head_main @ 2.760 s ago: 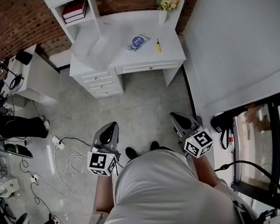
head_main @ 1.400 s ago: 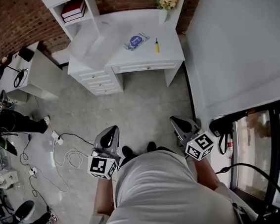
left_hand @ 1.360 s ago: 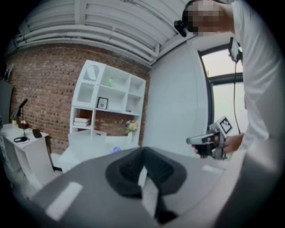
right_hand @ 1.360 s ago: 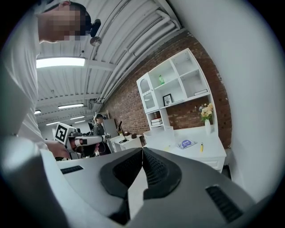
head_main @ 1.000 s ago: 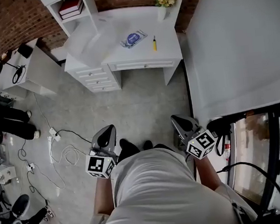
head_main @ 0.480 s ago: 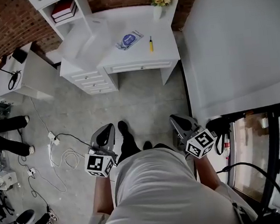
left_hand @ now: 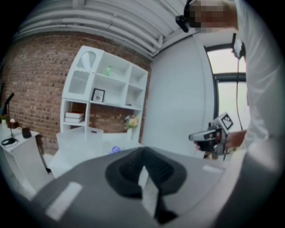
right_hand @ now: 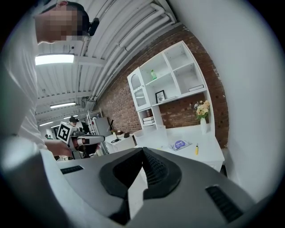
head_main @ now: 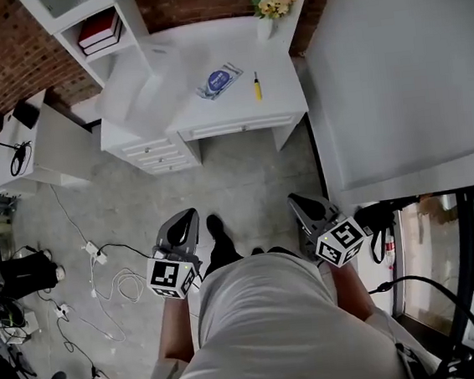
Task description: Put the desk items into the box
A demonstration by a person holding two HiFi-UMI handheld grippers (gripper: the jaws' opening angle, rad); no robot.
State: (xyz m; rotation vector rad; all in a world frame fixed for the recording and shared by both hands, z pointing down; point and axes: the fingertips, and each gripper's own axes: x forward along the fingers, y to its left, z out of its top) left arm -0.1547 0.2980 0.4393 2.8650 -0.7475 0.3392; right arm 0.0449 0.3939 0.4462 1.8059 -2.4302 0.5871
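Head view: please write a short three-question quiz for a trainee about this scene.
1. True or false: the left gripper and the right gripper both have shut, empty jaws.
2. What lies right of the flat blue-labelled packet on the white desk? A. red book B. small yellow tool C. cable
3. Fill in: in this view, the translucent plastic box stands at the desk's ___ end.
Key: 1 true; 2 B; 3 left.

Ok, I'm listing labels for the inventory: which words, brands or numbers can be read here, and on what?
No text here can be read.
Packet: blue label, print too small.
Books: spines too small.
Frame: blurred.
Marker cubes: square patterns only, no words.
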